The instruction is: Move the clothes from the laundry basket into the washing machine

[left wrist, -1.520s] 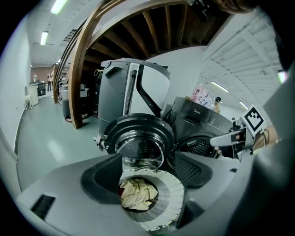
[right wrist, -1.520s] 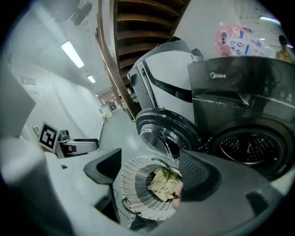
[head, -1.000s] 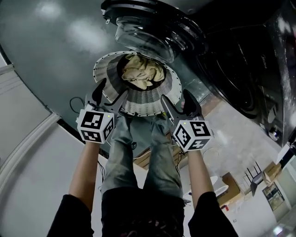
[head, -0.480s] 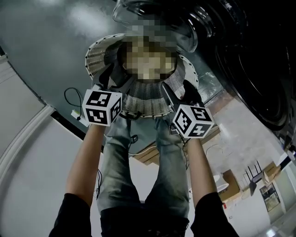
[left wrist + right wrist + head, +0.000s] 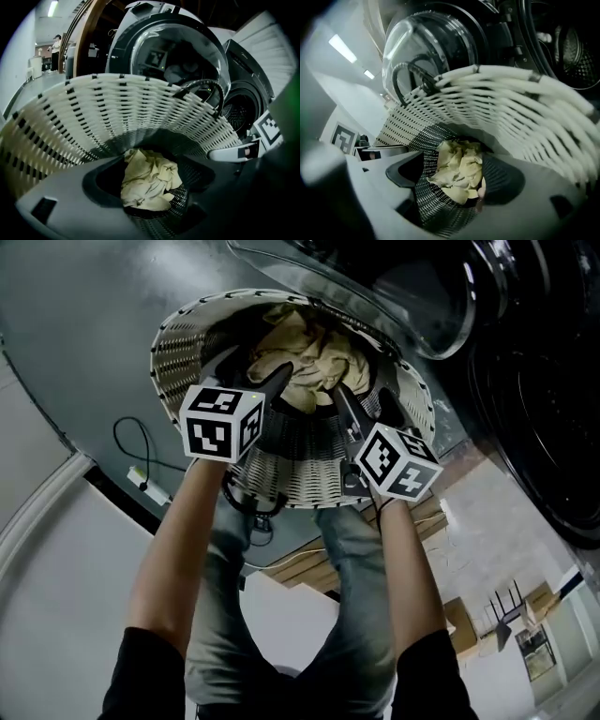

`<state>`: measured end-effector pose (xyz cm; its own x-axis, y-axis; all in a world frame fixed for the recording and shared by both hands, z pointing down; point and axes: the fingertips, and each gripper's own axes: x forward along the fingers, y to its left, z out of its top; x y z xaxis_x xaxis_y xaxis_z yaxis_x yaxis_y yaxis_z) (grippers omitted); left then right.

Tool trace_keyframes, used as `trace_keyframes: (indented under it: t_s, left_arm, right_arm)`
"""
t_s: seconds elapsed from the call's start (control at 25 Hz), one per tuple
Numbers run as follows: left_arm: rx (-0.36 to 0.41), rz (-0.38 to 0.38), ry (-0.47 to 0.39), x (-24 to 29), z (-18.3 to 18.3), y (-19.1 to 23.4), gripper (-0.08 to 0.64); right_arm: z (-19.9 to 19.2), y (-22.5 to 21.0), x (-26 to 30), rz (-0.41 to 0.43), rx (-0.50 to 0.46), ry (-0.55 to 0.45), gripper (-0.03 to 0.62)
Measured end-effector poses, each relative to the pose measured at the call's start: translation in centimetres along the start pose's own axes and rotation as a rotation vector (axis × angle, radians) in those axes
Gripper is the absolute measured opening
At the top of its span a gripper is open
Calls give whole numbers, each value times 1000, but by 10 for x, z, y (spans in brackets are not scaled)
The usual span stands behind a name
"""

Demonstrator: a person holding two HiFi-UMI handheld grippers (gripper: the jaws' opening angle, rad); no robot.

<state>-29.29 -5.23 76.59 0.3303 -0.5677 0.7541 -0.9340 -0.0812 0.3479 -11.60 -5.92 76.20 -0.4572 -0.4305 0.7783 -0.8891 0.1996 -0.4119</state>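
Left tongs (image 5: 244, 374), right tongs (image 5: 366, 405) entered basket (image 5: 176, 345); clothes (image 5: 306, 357) ahead.

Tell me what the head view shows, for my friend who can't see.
The left gripper and right gripper reach, fingers open, into a white laundry basket holding crumpled pale yellow clothes. The washing machine's glass door stands open just beyond the basket.

A dark grey surface (image 5: 75, 324) met paler flooring (image 5: 56, 615) along a curved edge — a black cable (image 5: 148, 488) with a white plug lay there. Cardboard boxes (image 5: 461, 620) sat off to the right. Ceiling strip lights (image 5: 342, 48) glowed overhead — a distant person (image 5: 56, 44) stood beyond.
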Motion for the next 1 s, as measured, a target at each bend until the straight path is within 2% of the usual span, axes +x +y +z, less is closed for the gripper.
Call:
trace_keyframes:
  t_s: [0.12,0.36,0.56,0.72,0.88,1.0]
  left_arm:
    - [9,-6,32,29,-16,8,365]
    - [7,-21,56,75,-42,18,365]
    - [66,-11,132,104,-70,34,365]
    - [105,-6,155,123,-83,40,365]
    - [110,-12,157,144,-92,36,365]
    - [136,-17,195,162,-106,34,380]
  right_arm:
    - [-10,-10,27,-18,-53,36,391]
    - [-30,-28,73,-34,-21,50,398]
    - [-42,-47,104,-67,-76,65,400]
    - [-50,-59,127,-107,-117,72,400]
    - [-60,-65,149,-107,-181,96,412]
    - [-67,-74,162,-119,-193,114,419]
